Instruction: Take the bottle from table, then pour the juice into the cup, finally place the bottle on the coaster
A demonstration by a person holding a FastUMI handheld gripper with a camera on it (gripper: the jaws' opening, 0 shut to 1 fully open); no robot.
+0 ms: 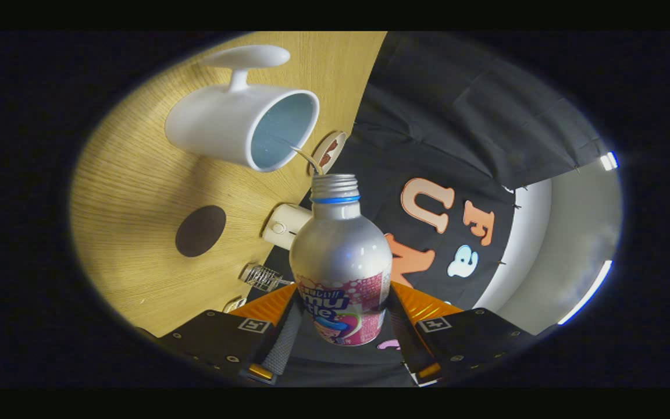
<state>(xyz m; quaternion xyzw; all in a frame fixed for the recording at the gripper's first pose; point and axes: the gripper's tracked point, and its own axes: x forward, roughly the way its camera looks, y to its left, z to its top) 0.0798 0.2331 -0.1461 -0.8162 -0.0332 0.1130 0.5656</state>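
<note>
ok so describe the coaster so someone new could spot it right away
Start at the wooden table beyond the bottle clamped in the hand-held gripper. Beside the white cup lies the coaster: flat, round and dark brown, unlike its pale neighbours.

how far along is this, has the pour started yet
Done: the bottle is off the table, clamped between the gripper's fingers with its cap off. In hand: the pour, with the bottle tipped and a thin stream running from its mouth into the white cup. Left: finishing the pour, then standing the bottle on the dark round coaster, which lies bare beyond the fingers.
</note>
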